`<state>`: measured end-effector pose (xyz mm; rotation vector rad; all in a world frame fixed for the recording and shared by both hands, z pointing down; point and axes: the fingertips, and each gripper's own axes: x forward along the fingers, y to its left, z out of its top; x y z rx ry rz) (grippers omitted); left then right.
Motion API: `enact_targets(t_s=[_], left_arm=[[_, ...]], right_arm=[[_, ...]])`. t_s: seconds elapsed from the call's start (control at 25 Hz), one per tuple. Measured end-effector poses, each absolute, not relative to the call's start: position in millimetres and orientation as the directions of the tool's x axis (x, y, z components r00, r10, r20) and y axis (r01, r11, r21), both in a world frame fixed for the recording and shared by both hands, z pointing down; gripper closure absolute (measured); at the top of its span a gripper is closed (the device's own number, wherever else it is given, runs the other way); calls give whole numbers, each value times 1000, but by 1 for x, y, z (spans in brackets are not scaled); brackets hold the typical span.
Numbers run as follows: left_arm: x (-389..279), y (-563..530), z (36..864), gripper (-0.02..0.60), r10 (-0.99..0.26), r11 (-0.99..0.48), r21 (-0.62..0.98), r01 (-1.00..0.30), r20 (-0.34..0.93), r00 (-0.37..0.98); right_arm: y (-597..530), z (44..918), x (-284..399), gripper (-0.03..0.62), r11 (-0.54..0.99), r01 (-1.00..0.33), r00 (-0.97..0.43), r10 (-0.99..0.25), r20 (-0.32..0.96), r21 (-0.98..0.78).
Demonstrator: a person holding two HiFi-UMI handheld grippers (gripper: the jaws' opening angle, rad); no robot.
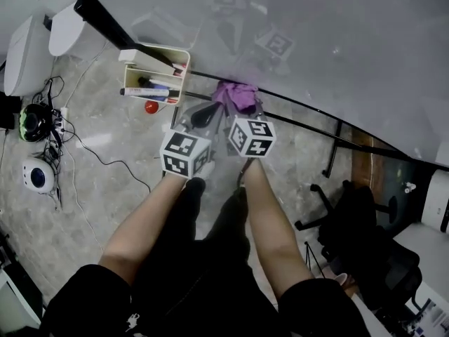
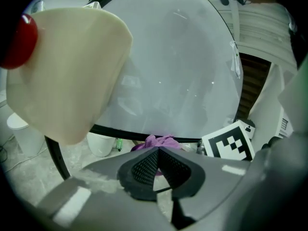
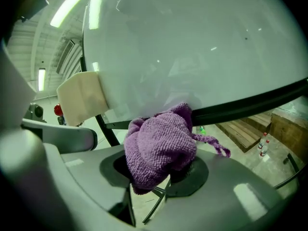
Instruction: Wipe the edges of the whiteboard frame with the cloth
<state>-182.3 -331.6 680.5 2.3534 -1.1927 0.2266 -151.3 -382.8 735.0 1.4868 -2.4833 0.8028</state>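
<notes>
Two grippers are close up to the whiteboard [image 1: 316, 41], side by side, with their marker cubes close together. My right gripper [image 3: 161, 173] is clamped on the purple cloth [image 3: 161, 146]. The cloth is bunched into a lump between the jaws and bulges out over their tips, and one thin loose tail trails off to the gripper's right. The top of the bundle reaches the black frame [image 3: 250, 104] along the board's lower edge, straight ahead of the jaws. It looks pressed against the frame, but I cannot be sure of contact.

My left gripper [image 2: 158, 150] is closed on nothing. Its two textured pads meet at the tips, with a small wedge of gap behind them. It sits just to the left of the right gripper, and the cloth shows just beyond its tips, ahead and slightly to its right.

Ahead and to the left of the left gripper, a cream tray [image 1: 184, 56] sits against the board's edge and holds several markers [image 1: 151, 90]. A red round object [image 1: 151, 107] is just beside the tray. Off to the right gripper's right, down on the floor, stands a black office chair [image 1: 361, 230]. Cables [image 1: 91, 153] trail over the floor well to the left of both tools
</notes>
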Motion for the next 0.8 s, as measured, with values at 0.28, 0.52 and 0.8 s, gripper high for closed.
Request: enact_targets(t_s=[0.28, 0.52, 0.8], left_arm=[[-207, -325, 688, 578, -720, -485, 329, -810, 374, 584], [-232, -321, 697, 578, -731, -445, 326, -834, 405, 549], [-268, -316, 704, 578, -751, -410, 309, -858, 420, 510]], right_arm=[[-386, 739, -192, 441, 409, -827, -547, -744, 384, -386], [-391, 739, -222, 439, 440, -801, -586, -717, 378, -405], [-393, 737, -259, 439, 484, -770, -629, -683, 371, -416]])
